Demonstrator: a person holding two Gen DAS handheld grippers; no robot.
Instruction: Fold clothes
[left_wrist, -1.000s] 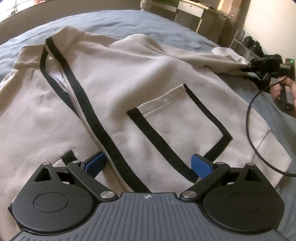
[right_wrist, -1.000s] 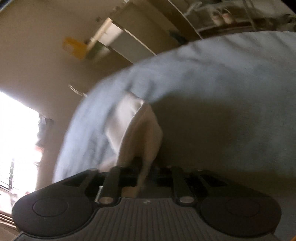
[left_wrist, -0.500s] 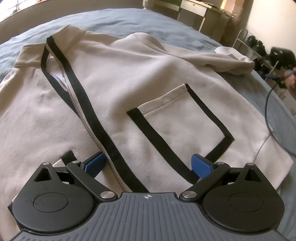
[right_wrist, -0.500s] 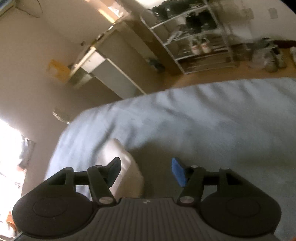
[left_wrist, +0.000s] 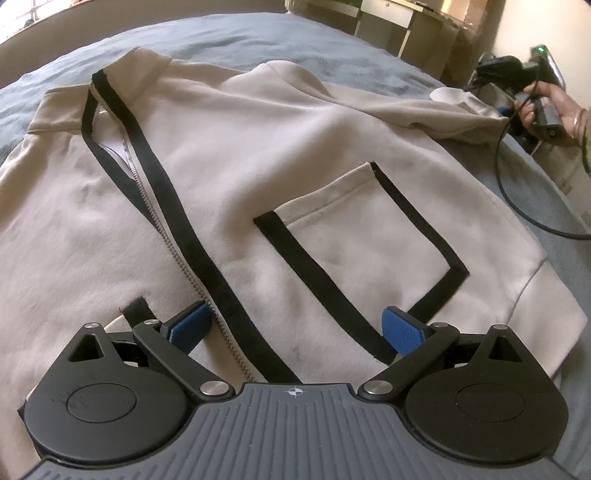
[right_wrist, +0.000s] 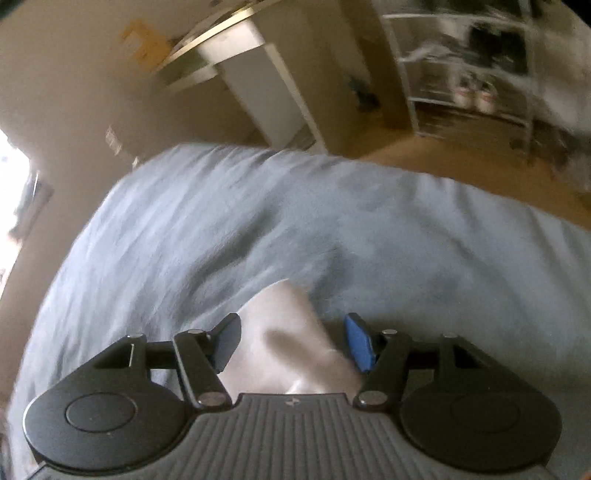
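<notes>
Bed; sleeve between closing jaws

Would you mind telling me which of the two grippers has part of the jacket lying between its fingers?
The right gripper: the beige jacket's sleeve end lies between its closing jaws, unpinched. The left gripper stands open above the jacket's zipper.

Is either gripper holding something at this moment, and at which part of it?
Nothing is held. The left gripper hangs open over the jacket. The right gripper is closing around the sleeve end, but its pads do not press it.
</notes>
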